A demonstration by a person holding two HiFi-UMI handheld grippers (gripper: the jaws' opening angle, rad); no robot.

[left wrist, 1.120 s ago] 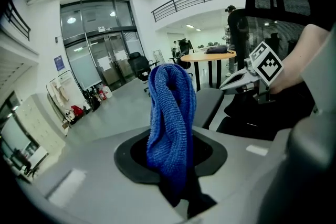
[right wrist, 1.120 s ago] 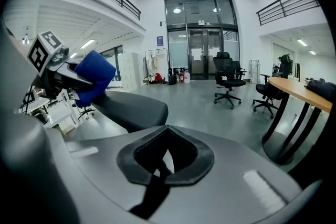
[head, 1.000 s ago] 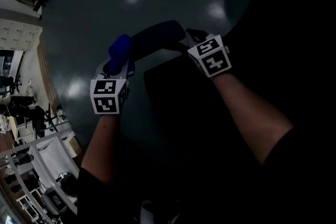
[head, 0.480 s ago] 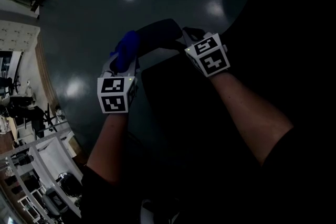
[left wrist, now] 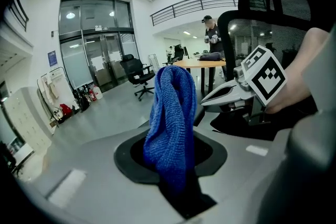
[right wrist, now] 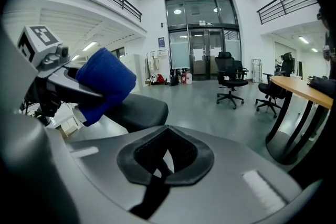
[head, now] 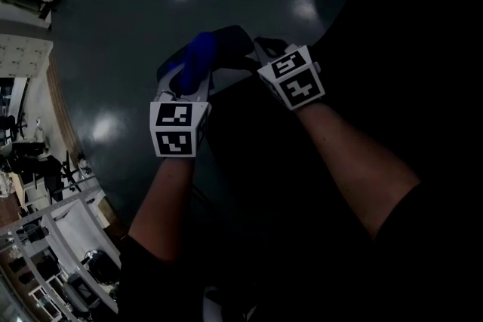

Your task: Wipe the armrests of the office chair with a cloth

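Note:
The blue cloth (head: 198, 56) is bunched in my left gripper (head: 189, 77), which is shut on it; in the left gripper view the cloth (left wrist: 170, 118) stands up out of the jaws. The cloth rests against the black armrest (head: 235, 40) of the office chair. From the right gripper view, the cloth (right wrist: 102, 81) sits on the armrest pad (right wrist: 139, 107). My right gripper (head: 262, 51) is at the armrest's right end, close to the cloth. Its jaws (right wrist: 161, 161) are shut with nothing between them. The chair's seat and back are nearly black in the head view.
The mesh chair back (left wrist: 273, 8) rises at the right. Other office chairs (right wrist: 231, 78) and a wooden table (right wrist: 304, 86) stand on the grey floor. A person (left wrist: 211, 34) stands far off by a table. Shelves and clutter (head: 45, 222) lie to the left.
My left gripper has carried the cloth to the right along the armrest, closing on the right gripper. The right gripper has shifted slightly left.

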